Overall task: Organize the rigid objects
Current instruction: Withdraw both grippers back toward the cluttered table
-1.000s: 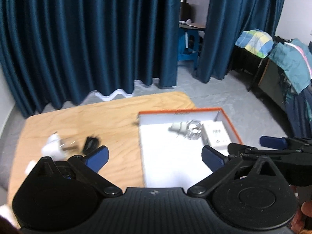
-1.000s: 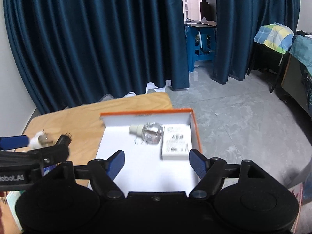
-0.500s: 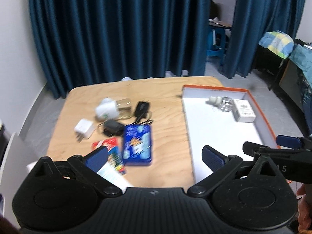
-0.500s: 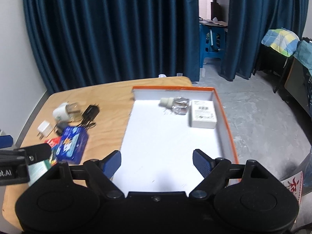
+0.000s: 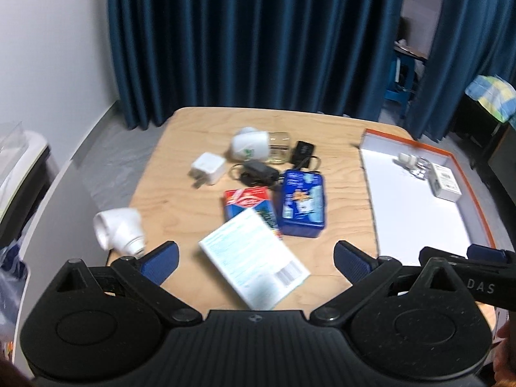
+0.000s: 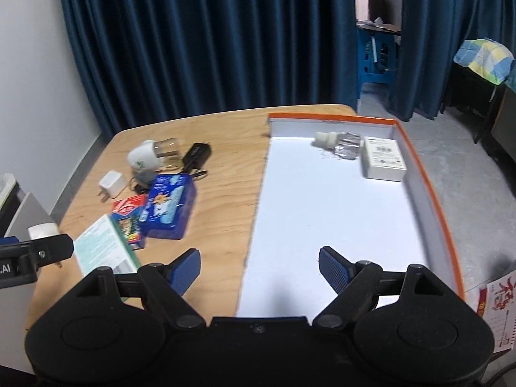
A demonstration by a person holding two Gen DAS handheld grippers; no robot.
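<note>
Both hand-held grippers have drawn back, bringing the loose clutter into view; blue tin point(image 5: 303, 206), red packet point(image 5: 246, 200), white leaflet box point(image 5: 254, 262) and chargers lie on the bench point(image 5: 180, 148); white tray point(image 6: 429, 190) holds bottle point(image 6: 342, 143) and box point(image 6: 385, 159); left hand-held gripper point(image 5: 254, 258) released, empty; right hand-held gripper point(image 6: 258, 267) just widened, empty.

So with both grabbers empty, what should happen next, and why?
Probably lower the left gripper onto the pale green box and close. Its jaws stand open around that box, the nearest loose item, while the orange-rimmed tray holds only a small bottle and a white box.
</note>
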